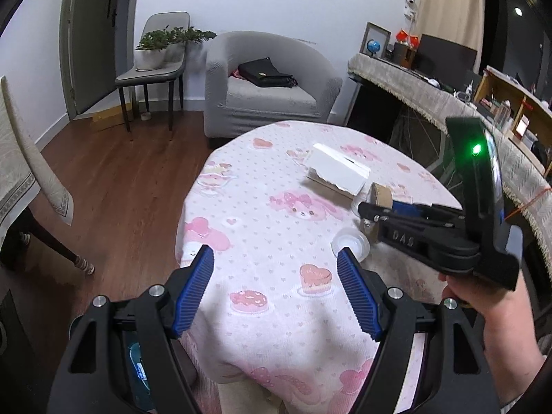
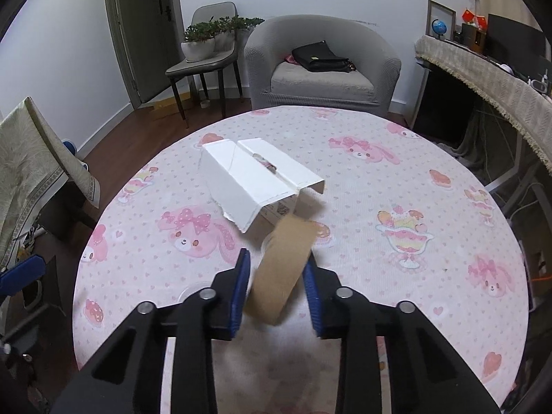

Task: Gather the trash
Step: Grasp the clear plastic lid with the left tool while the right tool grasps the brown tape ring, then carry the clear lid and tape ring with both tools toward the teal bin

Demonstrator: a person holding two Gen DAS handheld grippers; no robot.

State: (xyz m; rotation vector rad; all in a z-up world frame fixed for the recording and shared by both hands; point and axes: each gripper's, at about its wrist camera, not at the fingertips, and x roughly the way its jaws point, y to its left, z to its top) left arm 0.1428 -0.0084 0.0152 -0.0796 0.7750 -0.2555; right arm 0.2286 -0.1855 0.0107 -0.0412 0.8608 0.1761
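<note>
My right gripper is shut on a brown cardboard tube and holds it above the round table with its pink cartoon cloth. In the left wrist view the right gripper shows at the right with the tube at its tip. A torn white cardboard box lies on the table just beyond the tube; it also shows in the left wrist view. A small clear plastic lid lies near my left gripper, which is open and empty over the table's near edge.
A grey armchair with a black bag stands behind the table. A chair with potted plants is at the back left. A cloth-covered desk runs along the right. A covered chair is at the left.
</note>
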